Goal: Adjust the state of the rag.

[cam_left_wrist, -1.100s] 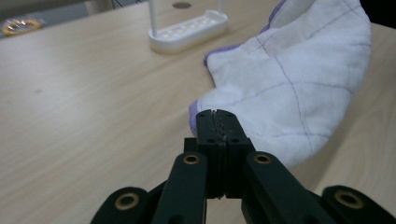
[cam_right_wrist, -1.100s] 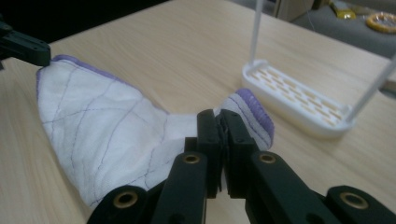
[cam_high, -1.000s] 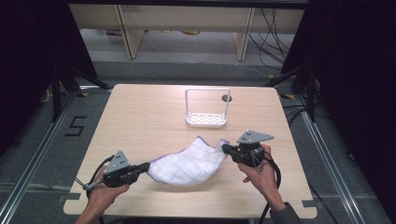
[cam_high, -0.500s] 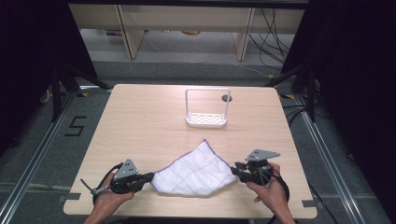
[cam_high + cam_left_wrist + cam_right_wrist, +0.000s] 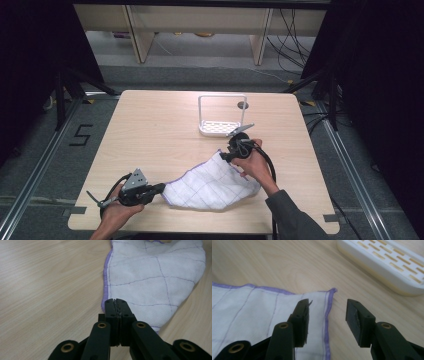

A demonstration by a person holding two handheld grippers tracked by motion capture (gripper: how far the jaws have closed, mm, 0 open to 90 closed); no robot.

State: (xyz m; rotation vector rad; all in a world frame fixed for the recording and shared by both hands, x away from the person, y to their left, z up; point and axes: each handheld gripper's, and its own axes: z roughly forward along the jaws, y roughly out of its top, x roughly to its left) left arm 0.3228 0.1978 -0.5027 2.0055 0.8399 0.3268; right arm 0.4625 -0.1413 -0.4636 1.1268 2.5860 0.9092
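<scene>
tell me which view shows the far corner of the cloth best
The right gripper view: the purple-edged corner of the cloth lies flat on the table between the open jaws of the right gripper, close and sharp. The high view shows that corner small, beside the right gripper. The left gripper view shows the cloth's near end instead, at the shut left gripper.

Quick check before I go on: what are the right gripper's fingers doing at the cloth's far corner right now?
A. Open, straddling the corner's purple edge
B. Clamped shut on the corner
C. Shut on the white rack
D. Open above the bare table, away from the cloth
A. In the right gripper view the right gripper stands open, the purple-hemmed corner of the cloth between its fingers.
</scene>
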